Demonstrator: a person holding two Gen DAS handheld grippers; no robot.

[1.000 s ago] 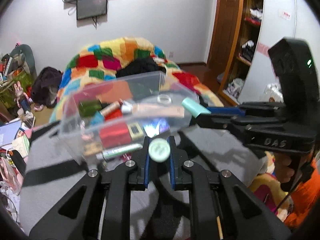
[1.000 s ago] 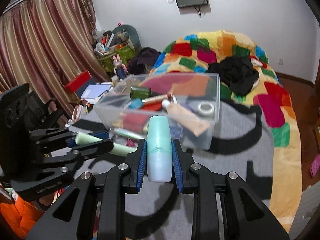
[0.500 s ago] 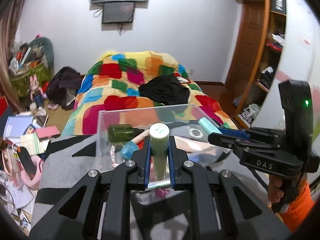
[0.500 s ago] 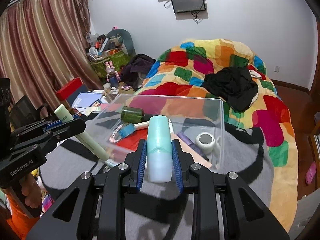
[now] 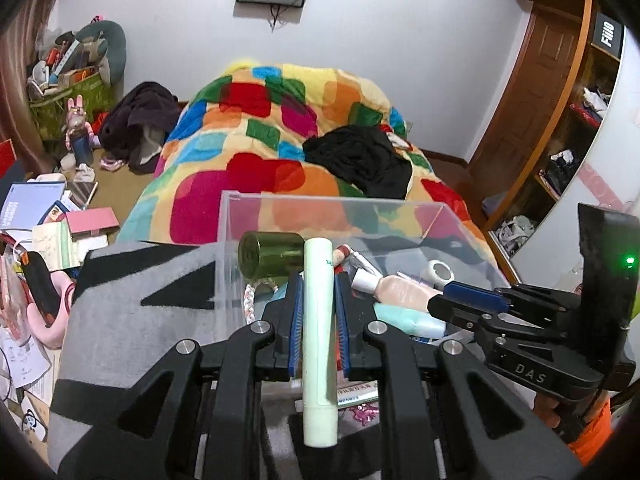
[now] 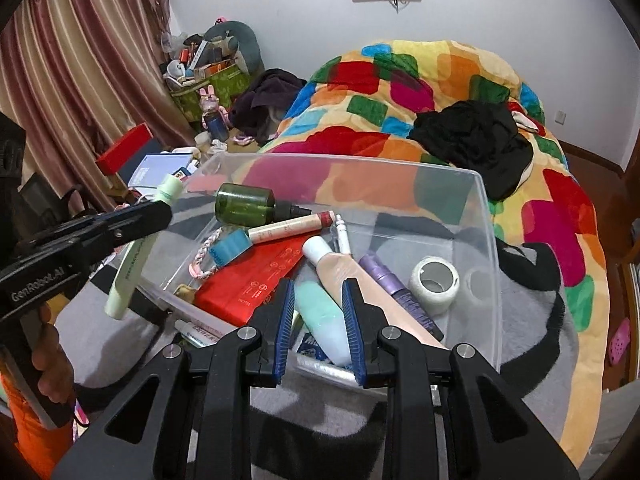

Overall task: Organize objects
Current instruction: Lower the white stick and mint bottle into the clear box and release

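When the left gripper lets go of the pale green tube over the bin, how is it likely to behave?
The pale green tube looks round and smooth, so it may slide or roll. It would likely land on the crowded items in the clear bin and settle tilted.

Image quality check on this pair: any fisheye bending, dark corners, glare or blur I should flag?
Left wrist view: strong fisheye bend along the brown wooden door frame, black vignette in the corners, pale green tube sharp in the left gripper. Right wrist view: same vignette, striped curtain bowed, soft reflections on the clear plastic bin, no motion blur.
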